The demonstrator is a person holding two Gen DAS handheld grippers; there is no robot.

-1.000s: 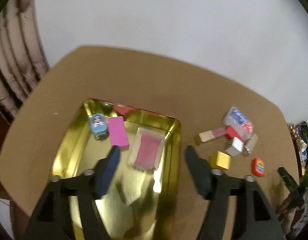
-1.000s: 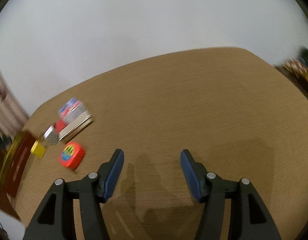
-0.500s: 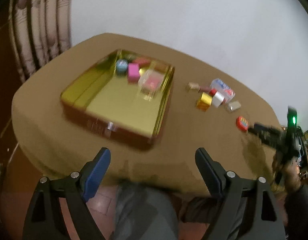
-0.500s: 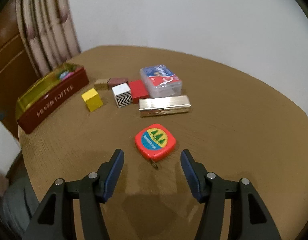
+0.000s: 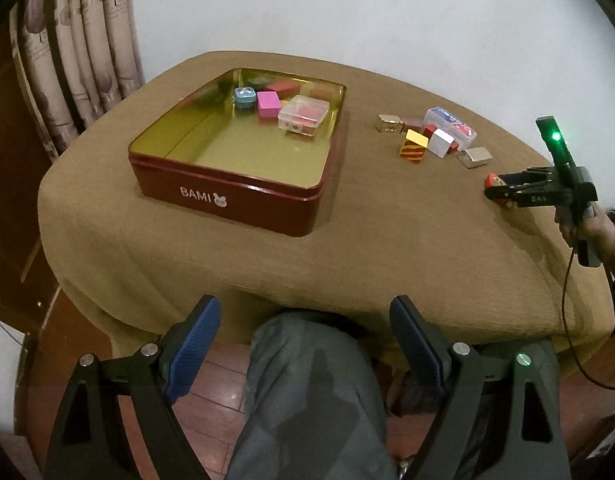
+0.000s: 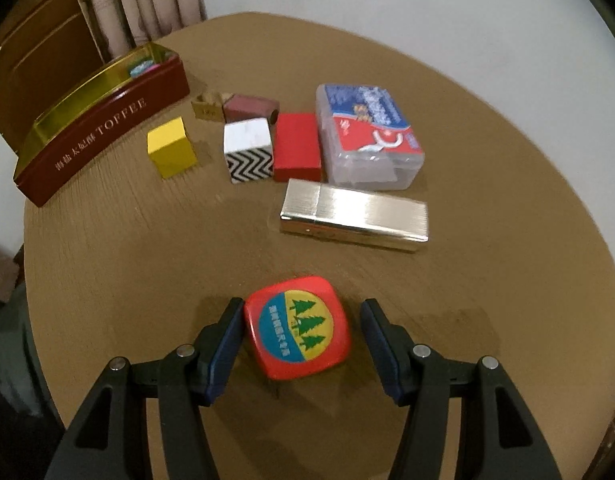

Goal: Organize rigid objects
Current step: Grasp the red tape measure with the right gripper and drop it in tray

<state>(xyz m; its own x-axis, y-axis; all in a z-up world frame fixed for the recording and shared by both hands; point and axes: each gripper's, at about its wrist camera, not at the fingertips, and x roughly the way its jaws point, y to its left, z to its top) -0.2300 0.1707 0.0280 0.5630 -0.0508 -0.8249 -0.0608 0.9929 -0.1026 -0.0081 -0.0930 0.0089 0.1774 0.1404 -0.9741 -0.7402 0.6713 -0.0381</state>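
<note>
A red tin (image 5: pixel 243 196) with a gold inside stands on the brown table; it also shows in the right wrist view (image 6: pixel 87 136). It holds a pink block (image 5: pixel 268 104), a blue toy (image 5: pixel 244 96) and a clear box (image 5: pixel 304 115). My right gripper (image 6: pixel 301 320) is open and straddles a red tape measure (image 6: pixel 297 326) on the table; the left pad nearly touches it. That gripper shows at the table's right edge in the left wrist view (image 5: pixel 507 188). My left gripper (image 5: pixel 305 320) is open and empty, held back off the table's near edge over a lap.
Loose items lie beyond the tape measure: a silver bar (image 6: pixel 355 216), a clear plastic case (image 6: pixel 367 136), a red block (image 6: pixel 297 146), a zigzag block (image 6: pixel 248 154), a yellow block (image 6: pixel 171 152), a maroon block (image 6: pixel 249 107) and a small gold box (image 6: pixel 206 109). Curtains (image 5: pixel 79 48) hang at the left.
My left gripper has pulled back from over the tin to below the table's near edge. My right gripper has swung toward the objects and come down around the tape measure.
</note>
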